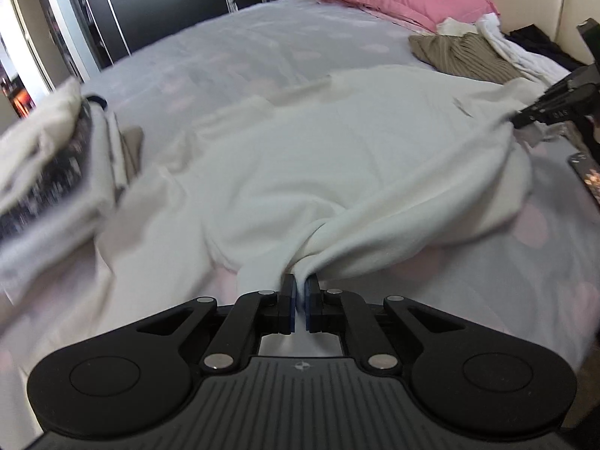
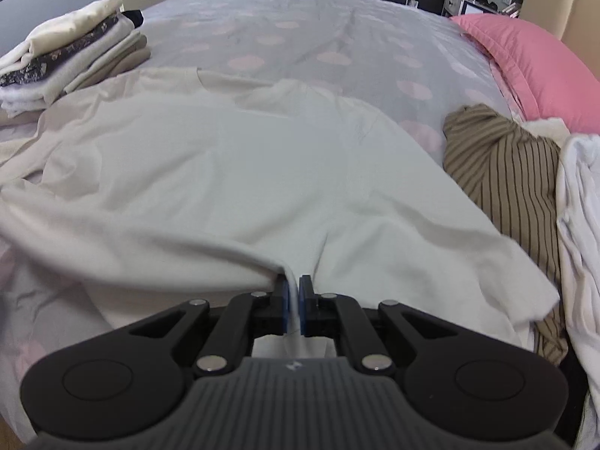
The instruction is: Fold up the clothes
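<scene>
A large white garment (image 1: pixel 318 157) lies spread over the bed, its collar end toward the far side. My left gripper (image 1: pixel 299 287) is shut on a bunched bit of its near hem, which rises in folds into the pads. In the right wrist view the same white garment (image 2: pixel 232 172) fills the middle, and my right gripper (image 2: pixel 294 292) is shut on its near edge, a thin strip of cloth pinched between the blue pads. The right gripper (image 1: pixel 525 118) also shows at the right edge of the left wrist view, at the garment's corner.
A stack of folded clothes (image 2: pixel 71 60) sits at the left of the bed. A striped brown garment (image 2: pixel 502 172) and a white one (image 2: pixel 581 217) lie crumpled at the right, below a pink pillow (image 2: pixel 532 60). The dotted grey bedsheet (image 2: pixel 300 33) stretches beyond.
</scene>
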A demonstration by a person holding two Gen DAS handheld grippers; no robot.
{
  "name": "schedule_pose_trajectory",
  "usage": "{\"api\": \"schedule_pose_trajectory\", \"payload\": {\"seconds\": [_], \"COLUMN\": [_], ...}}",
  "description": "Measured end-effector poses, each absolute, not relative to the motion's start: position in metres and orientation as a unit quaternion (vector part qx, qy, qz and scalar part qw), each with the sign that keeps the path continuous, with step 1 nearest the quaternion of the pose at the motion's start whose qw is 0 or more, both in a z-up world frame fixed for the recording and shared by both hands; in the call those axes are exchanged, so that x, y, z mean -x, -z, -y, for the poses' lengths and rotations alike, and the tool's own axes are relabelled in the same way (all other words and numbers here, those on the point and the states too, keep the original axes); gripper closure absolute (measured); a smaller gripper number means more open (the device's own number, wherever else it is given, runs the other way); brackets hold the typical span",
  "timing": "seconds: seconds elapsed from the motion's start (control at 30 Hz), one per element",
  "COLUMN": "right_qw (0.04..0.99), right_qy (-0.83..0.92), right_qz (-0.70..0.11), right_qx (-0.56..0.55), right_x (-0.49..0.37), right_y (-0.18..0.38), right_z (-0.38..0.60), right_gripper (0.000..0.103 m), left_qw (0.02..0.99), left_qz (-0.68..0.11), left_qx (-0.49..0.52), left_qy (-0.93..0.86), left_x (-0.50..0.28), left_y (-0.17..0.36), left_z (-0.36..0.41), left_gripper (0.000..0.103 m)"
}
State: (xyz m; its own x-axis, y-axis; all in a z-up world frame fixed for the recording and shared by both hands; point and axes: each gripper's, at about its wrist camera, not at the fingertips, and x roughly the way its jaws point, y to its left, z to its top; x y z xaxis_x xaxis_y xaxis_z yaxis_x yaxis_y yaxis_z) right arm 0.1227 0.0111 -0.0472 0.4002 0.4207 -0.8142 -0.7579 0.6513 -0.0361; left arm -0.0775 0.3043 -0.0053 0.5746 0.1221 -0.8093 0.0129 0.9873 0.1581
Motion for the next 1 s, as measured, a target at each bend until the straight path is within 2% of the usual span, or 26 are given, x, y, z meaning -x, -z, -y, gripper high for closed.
{"api": "schedule_pose_trajectory", "payload": {"seconds": [0.17,0.33,0.4,0.47,0.77,1.0], "right_qw": [0.809,0.814,0.824,0.839,0.85,0.838], "right_qy": [-0.355,-0.342,-0.33,-0.315,-0.314,-0.334], "right_qz": [-0.418,-0.422,-0.413,-0.398,-0.395,-0.383], "right_qx": [0.214,0.207,0.207,0.195,0.152,0.196], "right_x": [-0.136,-0.146,-0.147,-0.15,-0.142,-0.118], "right_y": [0.064,0.067,0.063,0.054,0.034,0.044], "right_z": [-0.031,-0.036,-0.034,-0.026,0.004,0.006], "right_gripper": [0.097,0.089,0.069,0.061,0.061,0.062], "left_qw": [0.879,0.886,0.892,0.897,0.885,0.845], "left_qz": [-0.467,-0.446,-0.432,-0.418,-0.41,-0.416], "left_qx": [-0.084,-0.087,-0.087,-0.083,-0.171,-0.315], "left_qy": [-0.055,-0.087,-0.099,-0.118,-0.144,-0.112], "left_x": [0.046,0.041,0.044,0.049,0.086,0.114], "left_y": [0.024,0.024,0.016,0.009,-0.006,0.025], "left_z": [-0.321,-0.33,-0.336,-0.343,-0.332,-0.298], "left_gripper": [0.098,0.079,0.069,0.064,0.065,0.066]}}
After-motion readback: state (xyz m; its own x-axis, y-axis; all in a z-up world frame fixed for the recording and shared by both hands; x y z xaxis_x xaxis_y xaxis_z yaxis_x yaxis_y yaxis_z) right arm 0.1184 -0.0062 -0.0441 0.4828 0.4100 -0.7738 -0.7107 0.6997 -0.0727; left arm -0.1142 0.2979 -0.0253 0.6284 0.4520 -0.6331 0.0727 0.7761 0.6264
